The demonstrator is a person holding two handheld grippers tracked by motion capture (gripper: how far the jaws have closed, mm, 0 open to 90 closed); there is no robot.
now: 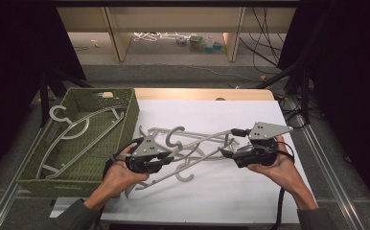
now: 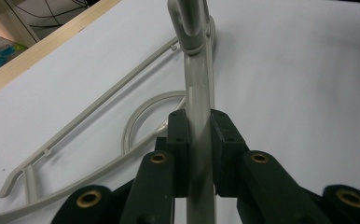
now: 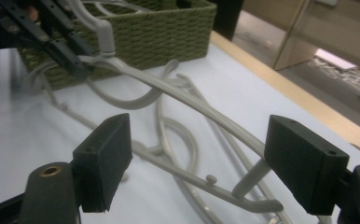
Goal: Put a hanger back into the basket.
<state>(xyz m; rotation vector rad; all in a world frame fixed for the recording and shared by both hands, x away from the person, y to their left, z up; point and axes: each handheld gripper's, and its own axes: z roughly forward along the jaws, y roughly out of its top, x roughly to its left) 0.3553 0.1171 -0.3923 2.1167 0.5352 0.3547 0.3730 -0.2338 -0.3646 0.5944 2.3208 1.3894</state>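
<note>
— Looking from the near edge: the left gripper (image 1: 166,156) has its jaws pressed tight on the grey hanger (image 1: 200,155), pinching the arm a little way below the neck.

— Which way does that hanger run?

— Its long axis crosses the white sheet (image 1: 250,191) nearly level, from the left gripper toward the right gripper (image 1: 227,152), rising a little to the right. In the left gripper view the arm (image 2: 199,112) goes straight away from the jaws, with the hook (image 2: 190,23) at the far end. It sits lifted above the other hangers (image 1: 188,139) lying on the sheet.

— And the right claw?

— Spread wide. In the right gripper view the two pads (image 3: 104,161) stand well apart, the hanger's end (image 3: 257,179) between them, touching neither.

— Farther back?

— To the far left, a green woven basket (image 1: 125,124) with another hanger (image 1: 73,134) lying inside, its long axis slanting from near left to far right, hook at the far end.

— Any writing or brand?

— None I can read on the hangers, grippers or basket.
</note>
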